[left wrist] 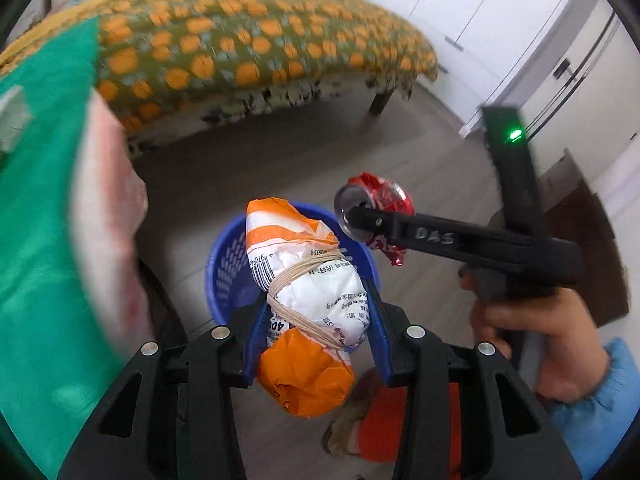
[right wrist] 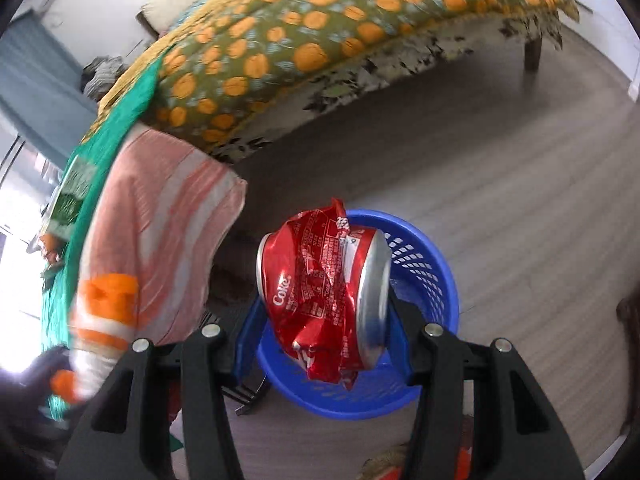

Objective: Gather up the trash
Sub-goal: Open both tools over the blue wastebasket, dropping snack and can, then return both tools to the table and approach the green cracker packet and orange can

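We grip the tied packet (left wrist: 308, 304) in our left gripper (left wrist: 316, 312) and the crushed can (right wrist: 324, 296) in our right gripper (right wrist: 324, 312), and letting go early could miss the blue basket (right wrist: 432, 280).

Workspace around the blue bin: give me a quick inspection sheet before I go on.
Surface: grey wood-look floor; bare around the bin.
Job's things: blue bin upright on the floor, nothing seen inside where visible; crushed red can; orange-and-white packet bound with a rubber band.
Clutter: green cloth and a pink striped cloth at the left.
Grippers: left gripper shut on the packet; right gripper shut on the can; both above the bin.
Cables: nothing seen.
Surroundings: bed with an orange-dotted cover; white doors behind; a hand in a blue sleeve on the right gripper.
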